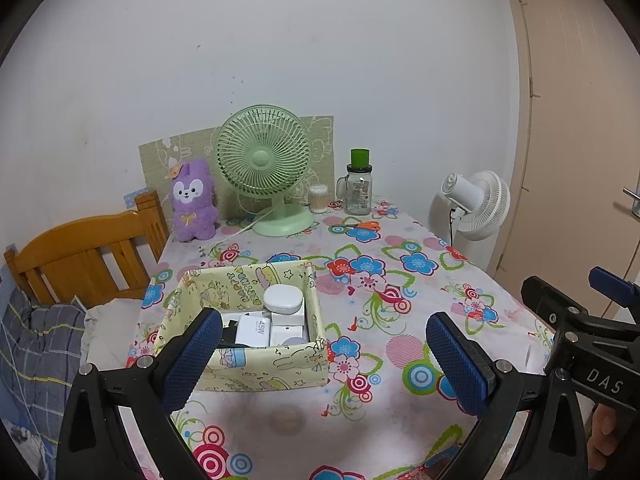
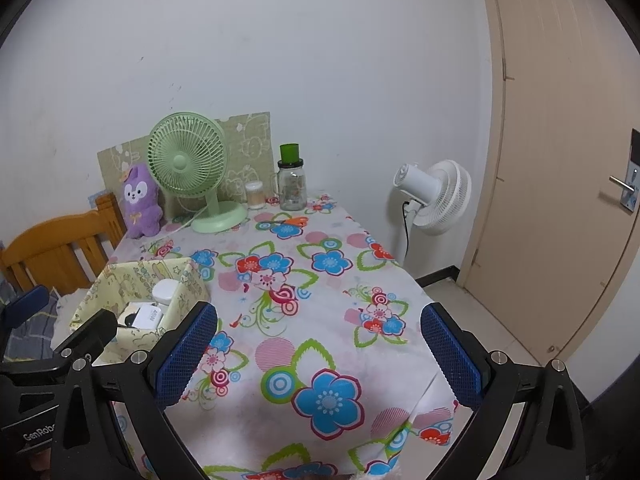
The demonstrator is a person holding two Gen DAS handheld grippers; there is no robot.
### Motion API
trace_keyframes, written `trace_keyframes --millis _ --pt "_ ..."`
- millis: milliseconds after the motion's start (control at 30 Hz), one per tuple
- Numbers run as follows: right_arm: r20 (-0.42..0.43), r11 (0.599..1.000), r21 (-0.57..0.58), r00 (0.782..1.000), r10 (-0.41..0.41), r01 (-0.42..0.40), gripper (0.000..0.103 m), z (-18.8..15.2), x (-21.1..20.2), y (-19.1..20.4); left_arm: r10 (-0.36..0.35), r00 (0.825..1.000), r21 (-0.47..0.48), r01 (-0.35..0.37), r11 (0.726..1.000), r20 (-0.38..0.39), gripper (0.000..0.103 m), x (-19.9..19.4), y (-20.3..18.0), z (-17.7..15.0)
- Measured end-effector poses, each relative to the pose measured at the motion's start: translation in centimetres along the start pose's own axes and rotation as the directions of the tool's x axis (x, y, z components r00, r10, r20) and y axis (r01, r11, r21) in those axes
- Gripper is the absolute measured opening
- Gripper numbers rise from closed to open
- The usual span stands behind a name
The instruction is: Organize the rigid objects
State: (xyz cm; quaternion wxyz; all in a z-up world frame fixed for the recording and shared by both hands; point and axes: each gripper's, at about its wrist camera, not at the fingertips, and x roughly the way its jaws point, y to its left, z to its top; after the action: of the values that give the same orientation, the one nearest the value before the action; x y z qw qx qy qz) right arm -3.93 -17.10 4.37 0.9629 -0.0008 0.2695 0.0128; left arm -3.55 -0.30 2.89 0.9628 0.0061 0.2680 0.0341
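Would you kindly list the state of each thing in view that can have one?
Left gripper: open, empty.
Right gripper: open, empty.
Yellow cartoon-print fabric box: open-topped, holding white boxes and a round white case.
Green desk fan: upright.
Glass mason jar with green lid: upright, lidded.
Beige door: shut.
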Motion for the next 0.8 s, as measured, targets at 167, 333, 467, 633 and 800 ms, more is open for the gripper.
trace_keyframes --millis 167,333,467,633,800 --pt "-0.001 1.000 0.000 1.000 0.002 -0.002 0.103 -0.06 -0.04 0.03 0.001 1.000 0.000 -0.001 1.000 -0.001 0.103 -0.08 -0.03 -0.08" --pt "-0.001 1.000 -0.003 1.000 0.011 -0.011 0.103 -0.23 0.00 0.25 0.004 1.000 -0.005 -0.004 1.000 -0.001 0.103 -0.20 0.10 -0.20" --pt "-0.005 1.000 -0.005 1.000 0.018 -0.018 0.103 -0.19 0.19 0.32 0.007 1.000 -0.007 -0.007 1.000 -0.003 0.103 -0.15 0.26 -0.29" --pt "-0.009 1.000 -0.005 1.000 0.017 -0.017 0.103 -0.04 0.45 0.23 0.005 1.000 -0.006 -0.005 1.000 -0.008 0.103 0.04 0.24 -0.24" --pt "-0.016 1.000 -0.002 0.999 0.031 -0.031 0.103 0.11 0.90 0.27 0.009 1.000 -0.011 -0.009 1.000 -0.011 0.103 0.37 0.31 -0.21"
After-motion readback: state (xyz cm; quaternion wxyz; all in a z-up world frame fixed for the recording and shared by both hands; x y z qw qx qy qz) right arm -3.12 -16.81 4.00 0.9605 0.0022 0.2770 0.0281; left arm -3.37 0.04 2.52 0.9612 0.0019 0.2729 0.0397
